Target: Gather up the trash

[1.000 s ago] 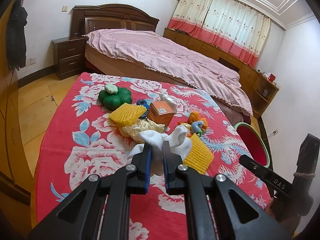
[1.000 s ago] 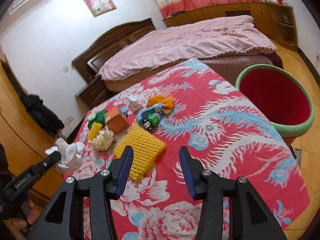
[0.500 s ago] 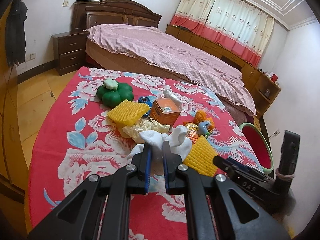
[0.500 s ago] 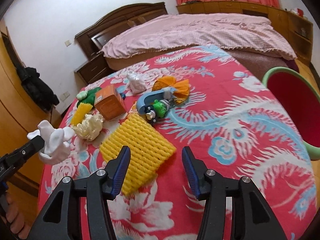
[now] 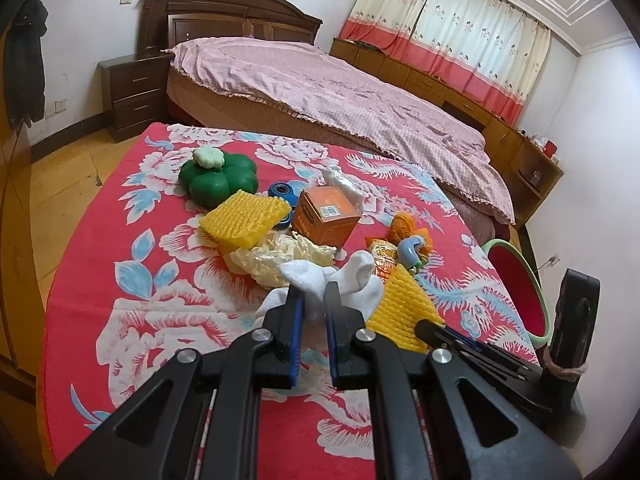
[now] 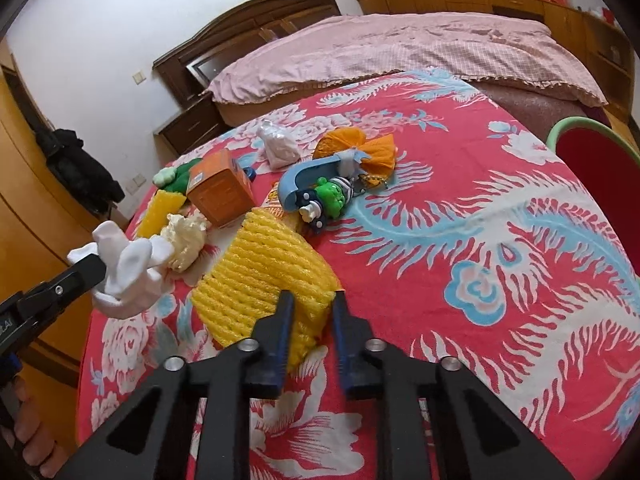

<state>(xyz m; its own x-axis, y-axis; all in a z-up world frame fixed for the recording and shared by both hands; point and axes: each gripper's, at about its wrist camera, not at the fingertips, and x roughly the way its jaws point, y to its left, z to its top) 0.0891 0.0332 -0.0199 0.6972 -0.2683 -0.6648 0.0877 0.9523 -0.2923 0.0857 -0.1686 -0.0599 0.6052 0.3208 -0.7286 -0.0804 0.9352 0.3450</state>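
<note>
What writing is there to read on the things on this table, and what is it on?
Orange box: square code label and side print, too small to read.
Snack packet: print too blurred to read.
Left claw: white letters on its arm, cut off at the picture's edge, unreadable.
No text here reads clearly.

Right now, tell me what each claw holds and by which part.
Left claw: crumpled white tissue wad, pinched at its near middle. Right claw, jaws closing: yellow foam fruit net, caught at its near corner.
</note>
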